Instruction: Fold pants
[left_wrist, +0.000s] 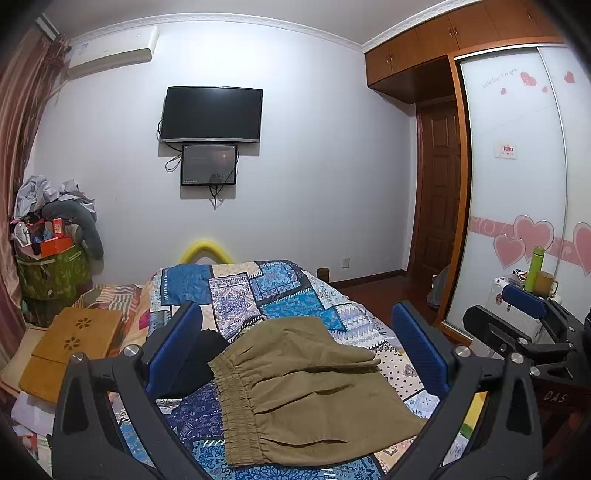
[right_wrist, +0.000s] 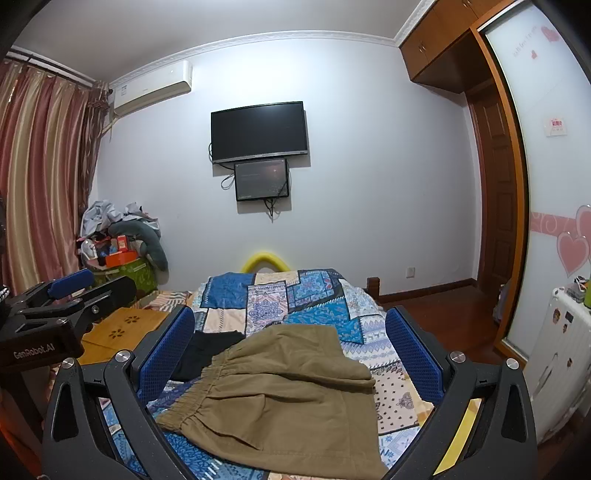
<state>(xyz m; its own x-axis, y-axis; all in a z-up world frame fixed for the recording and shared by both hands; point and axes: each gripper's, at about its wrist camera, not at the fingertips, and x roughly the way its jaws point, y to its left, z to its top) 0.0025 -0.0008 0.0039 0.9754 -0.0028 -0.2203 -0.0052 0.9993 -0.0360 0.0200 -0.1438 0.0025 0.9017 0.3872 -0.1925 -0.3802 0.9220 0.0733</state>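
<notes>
Olive-brown pants (left_wrist: 306, 391) lie folded on a patchwork bedspread (left_wrist: 258, 291), elastic waistband toward the left. They also show in the right wrist view (right_wrist: 280, 398). My left gripper (left_wrist: 295, 332) is open and empty, held above the pants with its blue pads wide apart. My right gripper (right_wrist: 291, 332) is also open and empty above the pants. The right gripper shows at the right edge of the left wrist view (left_wrist: 524, 306). The left gripper shows at the left edge of the right wrist view (right_wrist: 70, 288).
A black garment (left_wrist: 199, 358) lies left of the pants. A wooden lap table (left_wrist: 74, 343) sits on the bed's left side. A cluttered green basket (left_wrist: 51, 266) stands by the curtain. A wardrobe (left_wrist: 517, 184) and a white radiator (right_wrist: 561, 369) are on the right.
</notes>
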